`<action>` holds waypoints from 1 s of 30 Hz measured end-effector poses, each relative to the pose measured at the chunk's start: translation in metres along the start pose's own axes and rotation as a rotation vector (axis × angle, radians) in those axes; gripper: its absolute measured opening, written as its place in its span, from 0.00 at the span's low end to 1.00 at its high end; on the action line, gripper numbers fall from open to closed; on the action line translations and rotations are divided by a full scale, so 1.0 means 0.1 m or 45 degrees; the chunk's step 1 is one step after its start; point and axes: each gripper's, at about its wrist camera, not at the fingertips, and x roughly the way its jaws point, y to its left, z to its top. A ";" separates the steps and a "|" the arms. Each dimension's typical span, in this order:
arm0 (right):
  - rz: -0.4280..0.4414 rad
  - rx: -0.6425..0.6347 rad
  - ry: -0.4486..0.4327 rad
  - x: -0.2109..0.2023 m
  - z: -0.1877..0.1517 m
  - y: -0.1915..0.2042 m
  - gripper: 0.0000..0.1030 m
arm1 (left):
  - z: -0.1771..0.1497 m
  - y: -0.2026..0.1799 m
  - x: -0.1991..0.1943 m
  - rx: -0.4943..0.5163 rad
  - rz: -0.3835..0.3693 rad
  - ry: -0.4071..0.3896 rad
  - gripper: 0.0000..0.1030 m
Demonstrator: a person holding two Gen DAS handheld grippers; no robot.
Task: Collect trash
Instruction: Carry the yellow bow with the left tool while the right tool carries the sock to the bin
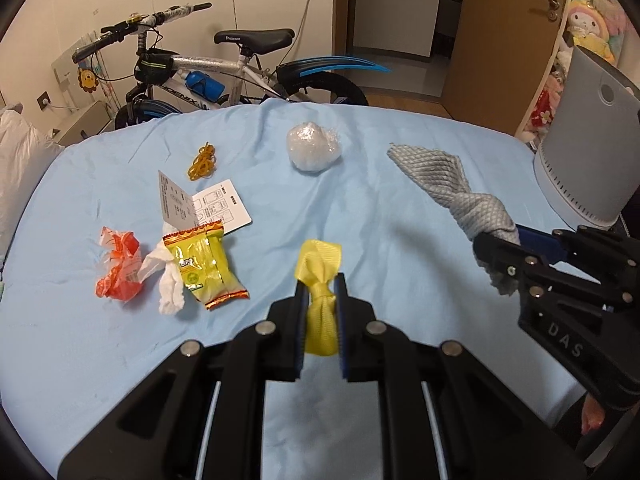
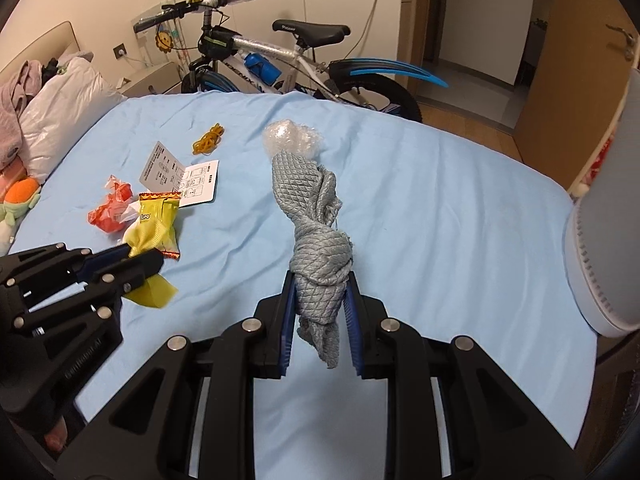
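Ribbon [image 1: 319,299] sits pinched at its knot in the left gripper [image 1: 319,316], lifted above the bed [image 1: 400,280], long axis pointing forward along the fingers. Right gripper [image 2: 320,312] clamps the knotted cloth [image 2: 318,236] likewise, tail forward; both look ready for the bin [image 1: 588,148], just right
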 end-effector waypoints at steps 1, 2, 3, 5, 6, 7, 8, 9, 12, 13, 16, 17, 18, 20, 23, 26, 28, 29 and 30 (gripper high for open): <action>-0.007 0.006 -0.009 -0.08 -0.02 -0.02 0.21 | 0.00 -0.02 -0.06 0.004 0.002 -0.008 0.13; -0.014 0.015 -0.018 -0.17 -0.04 -0.05 0.21 | -0.01 -0.04 -0.11 0.005 0.000 -0.012 0.13; -0.020 0.023 -0.026 -0.25 -0.06 -0.08 0.21 | -0.01 -0.07 -0.17 0.003 -0.009 -0.016 0.13; -0.031 0.047 -0.050 -0.45 -0.08 -0.14 0.21 | -0.03 -0.12 -0.29 0.005 -0.027 -0.027 0.13; -0.036 0.055 -0.057 -0.52 -0.09 -0.16 0.21 | -0.04 -0.16 -0.34 0.012 -0.032 -0.034 0.13; -0.040 0.066 -0.068 -0.62 -0.10 -0.19 0.21 | -0.05 -0.19 -0.39 0.020 -0.035 -0.042 0.13; -0.042 0.076 -0.076 -0.70 -0.11 -0.22 0.21 | -0.06 -0.24 -0.46 0.033 -0.041 -0.052 0.13; -0.045 0.085 -0.085 -0.78 -0.13 -0.25 0.21 | -0.07 -0.28 -0.52 0.045 -0.048 -0.059 0.13; -0.062 0.104 -0.113 -1.02 -0.15 -0.31 0.21 | -0.06 -0.44 -0.70 0.099 -0.062 -0.090 0.13; -0.065 0.111 -0.124 -1.11 -0.16 -0.35 0.21 | -0.06 -0.48 -0.76 0.118 -0.066 -0.099 0.13; -0.075 0.129 -0.150 -1.32 -0.19 -0.44 0.21 | -0.03 -0.64 -0.93 0.172 -0.091 -0.130 0.13; -0.077 0.136 -0.159 -1.39 -0.20 -0.47 0.21 | -0.02 -0.69 -0.98 0.189 -0.100 -0.139 0.13; -0.084 0.143 -0.168 -1.46 -0.21 -0.51 0.21 | -0.02 -0.73 -1.02 0.204 -0.108 -0.146 0.13; -0.103 0.149 -0.179 -1.57 -0.23 -0.57 0.21 | 0.01 -0.84 -1.12 0.238 -0.130 -0.158 0.13; -0.133 0.152 -0.197 -1.75 -0.27 -0.68 0.21 | 0.07 -0.98 -1.24 0.278 -0.167 -0.179 0.13; -0.171 0.158 -0.213 -1.90 -0.31 -0.81 0.21 | 0.16 -1.13 -1.36 0.311 -0.202 -0.204 0.13; -0.199 0.166 -0.224 -1.99 -0.34 -0.91 0.21 | 0.22 -1.21 -1.42 0.325 -0.229 -0.217 0.13; -0.213 0.169 -0.229 -2.04 -0.35 -0.96 0.21 | 0.25 -1.24 -1.44 0.332 -0.240 -0.222 0.13; -0.224 0.173 -0.233 -2.08 -0.36 -1.01 0.21 | 0.29 -1.29 -1.46 0.343 -0.249 -0.229 0.13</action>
